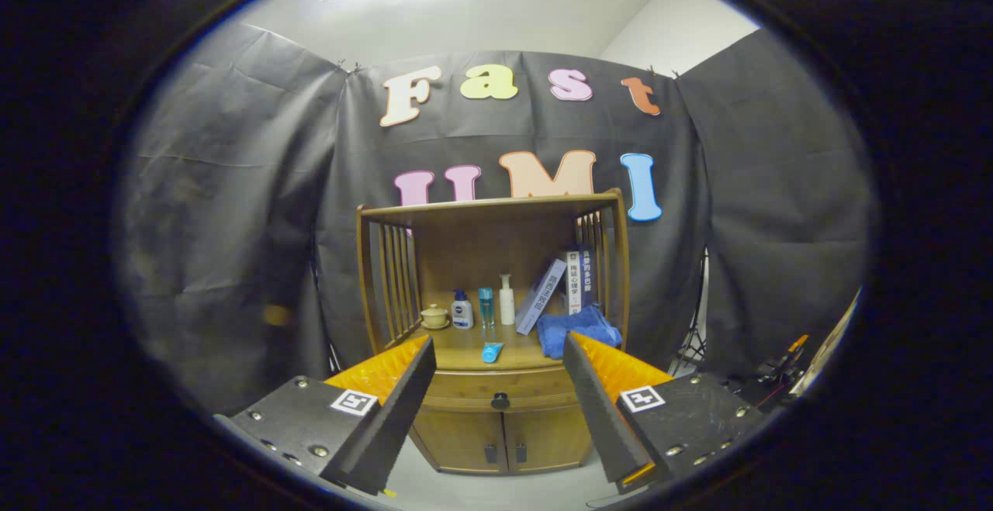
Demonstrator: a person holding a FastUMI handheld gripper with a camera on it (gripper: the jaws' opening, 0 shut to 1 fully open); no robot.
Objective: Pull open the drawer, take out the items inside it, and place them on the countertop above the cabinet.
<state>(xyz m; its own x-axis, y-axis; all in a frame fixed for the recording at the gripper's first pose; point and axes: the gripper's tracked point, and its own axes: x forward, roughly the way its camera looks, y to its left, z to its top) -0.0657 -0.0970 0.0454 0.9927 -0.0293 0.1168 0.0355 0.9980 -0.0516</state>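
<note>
Nearest, the gripper [498, 356] hangs with its fingers spread wide, pinching nothing. Between and beyond them stands a wooden cabinet [496, 433]; its drawer [496, 391] sits shut, dark knob [500, 401] at six o'clock of the countertop [465, 348]. Left to right along the countertop: a small lidded cup [434, 315], a white-and-blue bottle [462, 311], a teal bottle [486, 306], a white pump bottle [506, 300], leaning books [560, 288], a folded blue towel [578, 329]. A blue tube [492, 352] lies at six o'clock of the teal bottle, near the front edge
</note>
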